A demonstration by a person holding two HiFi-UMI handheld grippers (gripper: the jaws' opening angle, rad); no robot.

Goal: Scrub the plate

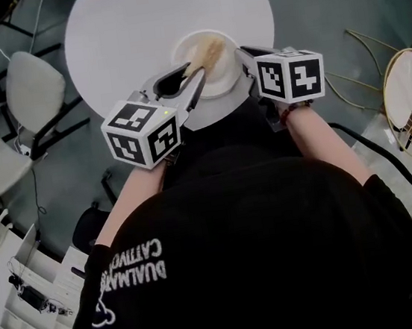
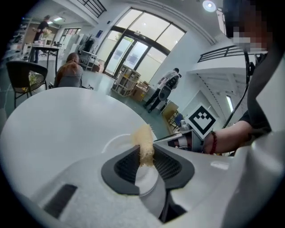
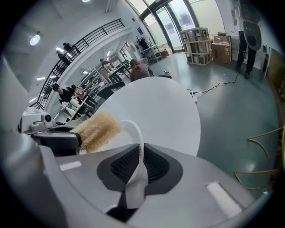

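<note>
A white plate (image 1: 218,75) sits at the near edge of the round white table (image 1: 121,36). My left gripper (image 1: 193,77) is shut on a brush with tan bristles (image 1: 210,49), which lies over the plate's middle. In the left gripper view the brush (image 2: 144,143) stands between the ribbed pads (image 2: 127,165), with the plate (image 2: 116,141) beyond. My right gripper (image 1: 244,63) is at the plate's right side. In the right gripper view its jaws are shut on the plate's thin rim (image 3: 139,147), and the brush (image 3: 95,130) hangs just left of it.
A white chair (image 1: 31,93) stands left of the table and a wire-frame chair (image 1: 408,96) to the right. White shelving (image 1: 23,319) is at the lower left. People stand and sit farther off in the hall (image 2: 70,71).
</note>
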